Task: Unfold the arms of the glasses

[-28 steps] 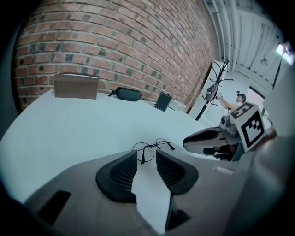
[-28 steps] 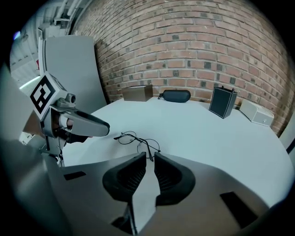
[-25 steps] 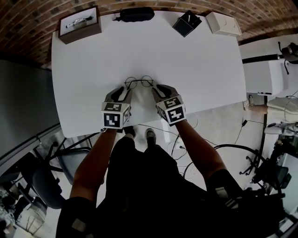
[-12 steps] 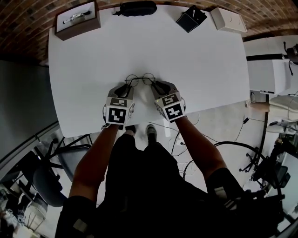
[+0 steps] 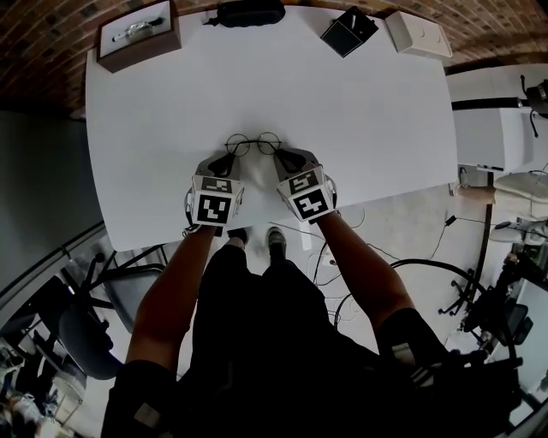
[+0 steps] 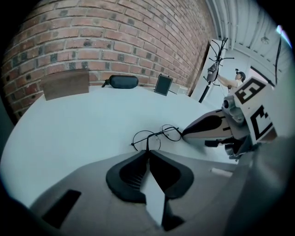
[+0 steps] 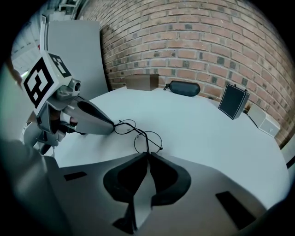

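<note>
Thin round wire glasses (image 5: 254, 143) lie on the white table (image 5: 385, 128) just beyond both grippers. My left gripper (image 5: 228, 160) is at their left end. Its jaws have just been closing, and in the left gripper view the left gripper (image 6: 148, 150) has its tips together on a thin arm of the glasses (image 6: 156, 137). My right gripper (image 5: 282, 156) is at the right end. It too has just been closing, and in the right gripper view the right gripper (image 7: 148, 152) pinches the other arm of the glasses (image 7: 147, 141).
Along the far edge stand a wooden box (image 5: 137, 36), a black glasses case (image 5: 250, 13), a small black stand (image 5: 345, 36) and a white box (image 5: 416, 38). The table's near edge runs just under the grippers' marker cubes.
Both grippers' jaws have drawn together at the ends of the glasses, the left from clearly apart. The glasses stay where they were.
</note>
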Tool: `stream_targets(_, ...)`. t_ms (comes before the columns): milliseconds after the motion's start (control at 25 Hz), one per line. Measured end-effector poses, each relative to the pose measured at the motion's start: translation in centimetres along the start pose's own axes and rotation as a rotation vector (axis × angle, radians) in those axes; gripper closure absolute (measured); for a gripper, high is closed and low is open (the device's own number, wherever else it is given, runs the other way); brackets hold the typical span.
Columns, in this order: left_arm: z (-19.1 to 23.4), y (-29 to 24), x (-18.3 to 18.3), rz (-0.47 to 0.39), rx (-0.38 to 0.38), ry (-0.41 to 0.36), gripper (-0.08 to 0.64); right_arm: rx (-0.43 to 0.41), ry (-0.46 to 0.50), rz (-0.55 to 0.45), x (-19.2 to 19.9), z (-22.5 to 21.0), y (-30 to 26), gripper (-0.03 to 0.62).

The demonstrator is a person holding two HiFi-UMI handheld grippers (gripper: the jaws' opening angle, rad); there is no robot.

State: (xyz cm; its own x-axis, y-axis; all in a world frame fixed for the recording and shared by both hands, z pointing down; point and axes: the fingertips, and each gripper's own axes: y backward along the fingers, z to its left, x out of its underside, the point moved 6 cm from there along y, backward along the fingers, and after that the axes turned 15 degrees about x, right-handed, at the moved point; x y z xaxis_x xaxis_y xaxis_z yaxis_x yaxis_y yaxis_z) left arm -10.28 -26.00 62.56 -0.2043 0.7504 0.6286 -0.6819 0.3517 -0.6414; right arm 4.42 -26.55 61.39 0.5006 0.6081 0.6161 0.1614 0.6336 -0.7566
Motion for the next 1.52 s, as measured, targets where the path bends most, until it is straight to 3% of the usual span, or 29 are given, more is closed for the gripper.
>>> stream_targets(120,0.0,0.3,0.0,-0.037,0.037,0.077,0.528,0.010,-0.004,-0.014,-0.1,0.0,0.3,0.567)
stream_targets(360,-1.1,1.0,-0.2,-0.080,0.038,0.040,0.528,0.017,0.017,-0.084,-0.6,0.0,1.8,0.568)
stream_targets(520,-2.4,1.8,-0.7,-0.113,0.019,-0.031,0.528,0.021,0.068,-0.130,-0.9,0.5,2.9,0.569)
stream_targets(720,-3.6,2.4,-0.4,-0.133,0.027,-0.022,0.531,0.003,0.135,-0.187,-0.8,1.2,4.1,0.572)
stream_targets(920,-4.5,2.7,0.4,-0.113,-0.019,-0.040,0.534,-0.049,0.172,-0.191,0.1,2.1,4.5,0.572)
stream_targets(1400,-6.4,1.2,3.7,-0.044,0.017,-0.044,0.534,-0.129,0.277,-0.180,1.9,4.0,3.8,0.571)
stream_targets(1520,-6.3,0.8,4.1,-0.043,0.013,-0.090,0.531,-0.141,0.308,-0.174,2.3,4.5,3.7,0.571)
